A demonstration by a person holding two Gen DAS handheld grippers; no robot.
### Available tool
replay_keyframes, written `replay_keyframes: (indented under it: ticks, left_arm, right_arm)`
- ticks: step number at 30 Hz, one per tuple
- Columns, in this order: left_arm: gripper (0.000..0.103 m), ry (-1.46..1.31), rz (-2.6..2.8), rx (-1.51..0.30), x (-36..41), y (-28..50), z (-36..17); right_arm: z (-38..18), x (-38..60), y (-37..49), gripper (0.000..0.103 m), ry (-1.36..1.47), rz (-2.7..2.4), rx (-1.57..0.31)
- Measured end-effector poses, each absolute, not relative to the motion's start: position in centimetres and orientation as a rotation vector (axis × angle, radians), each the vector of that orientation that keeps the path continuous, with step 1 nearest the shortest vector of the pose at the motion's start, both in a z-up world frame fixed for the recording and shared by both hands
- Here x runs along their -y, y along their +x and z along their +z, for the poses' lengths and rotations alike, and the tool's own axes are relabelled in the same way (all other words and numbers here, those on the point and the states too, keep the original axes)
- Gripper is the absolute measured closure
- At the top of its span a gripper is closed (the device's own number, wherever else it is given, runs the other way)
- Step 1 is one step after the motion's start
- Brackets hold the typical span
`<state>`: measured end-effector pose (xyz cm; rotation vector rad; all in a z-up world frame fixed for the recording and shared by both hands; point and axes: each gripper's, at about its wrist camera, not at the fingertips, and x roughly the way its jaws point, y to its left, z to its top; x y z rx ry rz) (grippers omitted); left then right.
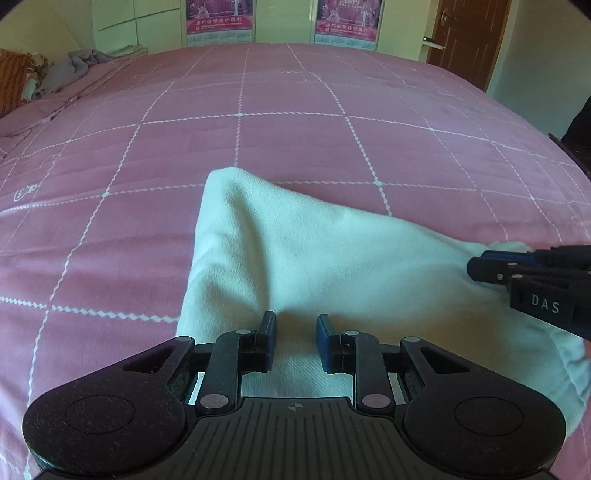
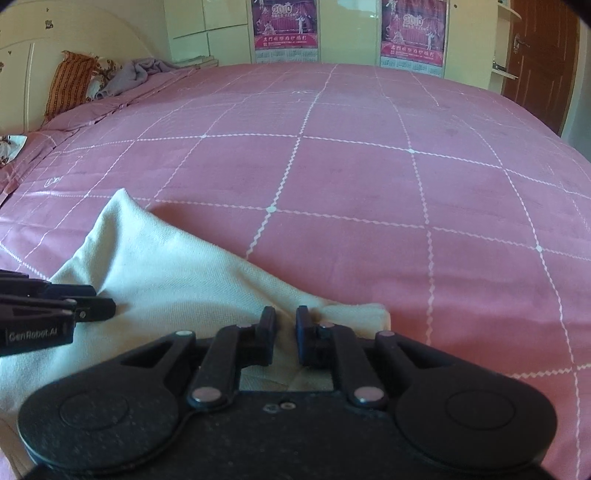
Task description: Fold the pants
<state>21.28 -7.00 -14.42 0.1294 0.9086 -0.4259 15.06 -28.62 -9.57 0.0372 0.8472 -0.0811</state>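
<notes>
The white pants (image 1: 295, 251) lie bunched on the pink bed, one corner raised toward the far side. They also show in the right wrist view (image 2: 159, 258). My left gripper (image 1: 296, 325) hovers low over the near part of the cloth with its jaws a little apart and nothing between them. My right gripper (image 2: 285, 317) sits over the right edge of the pants, jaws narrowly apart with cloth under and between the tips; a firm grip cannot be confirmed. Each gripper shows in the other's view, the right one (image 1: 476, 267) at the cloth's right end, the left one (image 2: 107, 308) over its left part.
The pink bedspread (image 1: 258, 140) with white grid lines stretches far ahead. A grey blanket (image 2: 133, 74) and an orange pillow (image 2: 72, 81) lie at the headboard, far left. A wardrobe with two posters (image 2: 284, 26) and a brown door (image 2: 535, 55) stand beyond the bed.
</notes>
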Motion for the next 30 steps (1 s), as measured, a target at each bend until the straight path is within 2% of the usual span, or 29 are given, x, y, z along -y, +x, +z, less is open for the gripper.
replay_keyframes:
  ticks: [2, 5, 13, 15, 22, 27, 28, 30]
  left_arm:
    - [0.078, 0.125, -0.436, -0.912, 6.3, 19.7, -14.1]
    - [0.078, 0.102, -0.458, -0.913, 5.2, 17.9, -13.7]
    - [0.078, 0.056, -0.483, -0.943, 3.0, 13.9, -14.0]
    - [0.078, 0.020, -0.479, -0.955, 2.4, 13.7, -13.9]
    - [0.078, 0.010, -0.471, -0.951, 1.7, 12.7, -13.4]
    - [0.078, 0.059, -0.449, -0.884, 1.8, 11.4, -11.7]
    - [0.078, 0.073, -0.440, -0.876, 1.6, 11.1, -11.5]
    - [0.078, 0.079, -0.424, -0.871, 1.1, 10.8, -11.4]
  right_arm:
    - [-8.9, 27.5, 14.2, 0.087, -0.025, -0.073, -0.845]
    - [-8.1, 25.9, 11.5, 0.084, -0.082, -0.052, -0.807]
    - [-8.8, 24.8, 4.1, 0.081, -0.104, -0.060, -0.767]
    - [-8.4, 25.5, 3.4, 0.081, -0.032, -0.072, -0.771]
    - [-8.5, 24.6, 2.1, 0.080, -0.086, -0.090, -0.779]
    - [-8.1, 24.6, 1.7, 0.079, -0.060, -0.113, -0.790]
    - [-8.1, 24.7, 1.4, 0.075, -0.051, -0.114, -0.793]
    - [-8.1, 25.1, 0.8, 0.060, -0.037, -0.130, -0.802]
